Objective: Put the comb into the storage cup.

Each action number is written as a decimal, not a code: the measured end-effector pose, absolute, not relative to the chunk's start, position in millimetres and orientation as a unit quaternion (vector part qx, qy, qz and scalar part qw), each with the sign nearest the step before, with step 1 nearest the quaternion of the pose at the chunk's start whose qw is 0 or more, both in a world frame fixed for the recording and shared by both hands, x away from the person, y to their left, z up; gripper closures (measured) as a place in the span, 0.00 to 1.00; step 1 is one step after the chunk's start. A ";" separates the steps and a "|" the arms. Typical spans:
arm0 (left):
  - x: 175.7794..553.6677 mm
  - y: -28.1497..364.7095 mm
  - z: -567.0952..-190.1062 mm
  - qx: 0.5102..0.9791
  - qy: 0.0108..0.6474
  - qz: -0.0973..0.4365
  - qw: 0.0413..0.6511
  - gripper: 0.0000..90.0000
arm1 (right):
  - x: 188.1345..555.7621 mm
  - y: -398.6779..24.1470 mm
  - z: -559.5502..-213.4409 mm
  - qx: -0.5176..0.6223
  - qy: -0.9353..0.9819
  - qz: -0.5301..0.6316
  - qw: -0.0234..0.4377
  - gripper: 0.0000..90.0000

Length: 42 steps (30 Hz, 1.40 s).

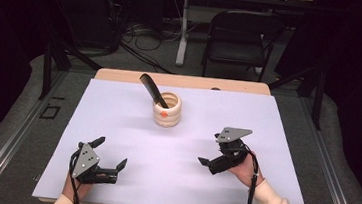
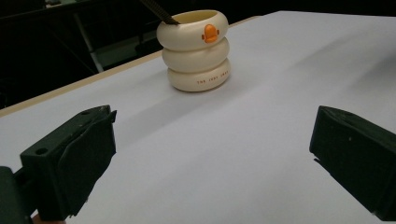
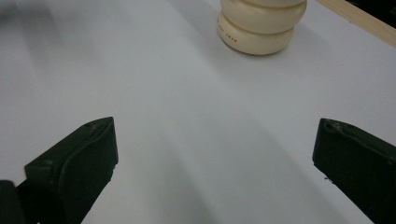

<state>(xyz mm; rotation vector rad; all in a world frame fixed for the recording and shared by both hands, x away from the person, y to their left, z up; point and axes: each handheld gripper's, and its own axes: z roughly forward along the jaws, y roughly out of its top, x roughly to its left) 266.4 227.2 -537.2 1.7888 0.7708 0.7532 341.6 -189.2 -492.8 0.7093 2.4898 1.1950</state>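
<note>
**Comb in the cup, both claws free**

The cream cup [image 1: 167, 109] stands near the desk's [image 1: 261, 190] far edge, midway along it, with the black comb [image 1: 153, 90] leaning inside, handle tilted up and left where a claw could pinch it. The left claw [image 1: 111, 153] and right claw [image 1: 209, 149] wait released near the near edge, well apart from the cup, both aimed at it.

The ringed holder [image 1: 167, 109] at upper centre of the high view is cream, with an orange mark on its top ring and small orange lettering on its bottom ring. The comb [image 1: 153, 90] standing in it is black. The table cover [image 1: 177, 172] is plain white; the table edge [image 1: 121, 75] is light wood. Both grippers, left gripper [image 1: 112, 152] and right gripper [image 1: 209, 148], are black with grey plates.
</note>
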 end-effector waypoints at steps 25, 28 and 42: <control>266.4 226.7 -537.6 0.740 0.319 0.313 0.502 0.00 | 318.0 -217.1 -500.9 0.266 0.853 0.417 0.165 0.00; 266.4 226.7 -537.6 0.740 0.320 0.313 0.502 0.00 | 316.8 -219.7 -503.0 0.267 0.853 0.416 0.169 0.00; 266.4 226.9 -537.6 0.741 0.320 0.312 0.502 0.00 | 306.8 -231.4 -508.9 0.273 0.845 0.424 0.180 0.00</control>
